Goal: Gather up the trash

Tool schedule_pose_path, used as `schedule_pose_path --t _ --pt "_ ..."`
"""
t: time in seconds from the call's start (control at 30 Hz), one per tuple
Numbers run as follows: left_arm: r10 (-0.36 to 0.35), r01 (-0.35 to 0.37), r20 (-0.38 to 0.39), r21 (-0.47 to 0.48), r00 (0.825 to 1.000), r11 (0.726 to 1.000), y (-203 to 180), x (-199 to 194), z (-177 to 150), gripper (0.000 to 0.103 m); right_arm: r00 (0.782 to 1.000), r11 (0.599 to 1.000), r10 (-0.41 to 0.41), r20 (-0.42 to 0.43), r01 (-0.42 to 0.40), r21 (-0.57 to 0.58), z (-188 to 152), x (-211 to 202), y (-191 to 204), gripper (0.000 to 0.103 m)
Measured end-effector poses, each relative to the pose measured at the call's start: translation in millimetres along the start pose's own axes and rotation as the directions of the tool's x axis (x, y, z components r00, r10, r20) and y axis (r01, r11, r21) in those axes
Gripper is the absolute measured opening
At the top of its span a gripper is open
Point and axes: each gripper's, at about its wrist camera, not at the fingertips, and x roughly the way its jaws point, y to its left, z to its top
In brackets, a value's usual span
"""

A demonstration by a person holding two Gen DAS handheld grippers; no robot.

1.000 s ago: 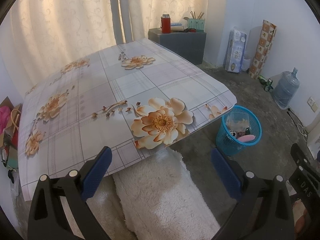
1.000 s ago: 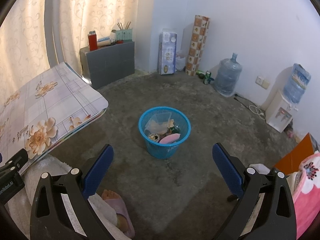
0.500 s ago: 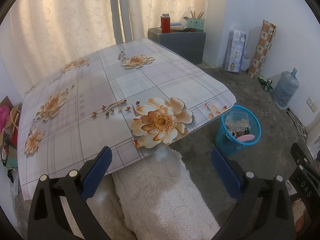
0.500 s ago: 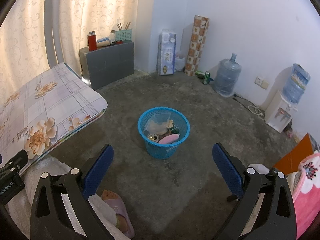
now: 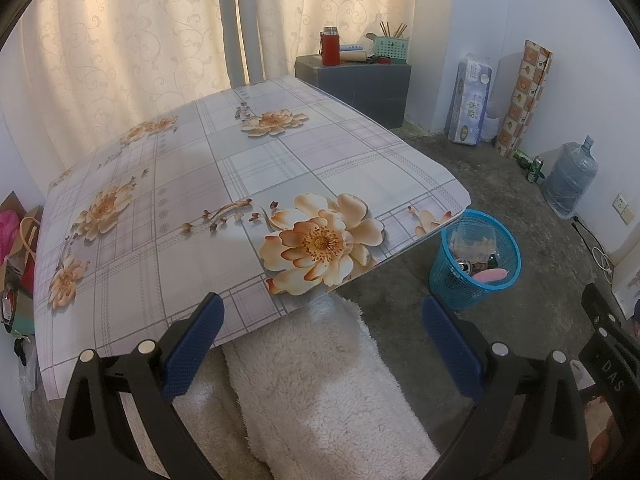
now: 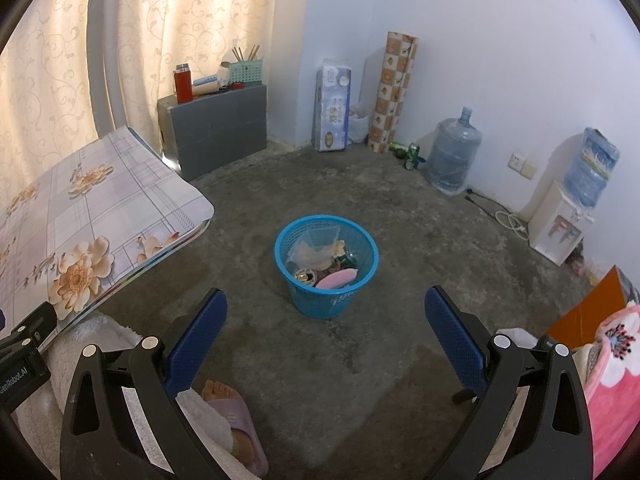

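the blue mesh waste basket [image 6: 326, 270] stands upright on the bare concrete floor [image 6: 420, 280], just off the near right corner of the low table [image 5: 224, 184], and it already holds the trash: a crumpled clear plastic bag [image 6: 310, 248], a can end [image 6: 304, 277], a pink oval piece [image 6: 338, 279] and some darker scraps too small to name. it lies straight ahead of the right gripper [image 6: 326, 344], centred between its blue pads and well apart from them; from the left gripper [image 5: 323, 344] the same basket [image 5: 476, 258] sits off to the right, partly tucked under the table's corner — so the right hand looks the better placed for it. both grippers are spread wide with nothing between the fingers.

the basket is thin perforated plastic, round and tapering to its base, likely light and easy to tip. the table's flowered vinyl cloth [image 5: 280, 152] is glossy and carries nothing in view; no loose litter shows on the floor near the basket — collecting looks about finished. two green cans [image 6: 406, 154] lie by the far wall beside a water jug [image 6: 454, 160]; whether they count as trash i cannot tell.
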Motion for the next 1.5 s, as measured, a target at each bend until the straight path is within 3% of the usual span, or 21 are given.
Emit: schedule_pose_path --t 1.5 --pt "-0.007 0.007 -0.005 0.006 1.000 1.000 -6.4 -0.7 -5.7 0.097 1.000 1.000 0.006 -0.003 -0.006 0.002 -0.1 0.9 -4.1 0.095"
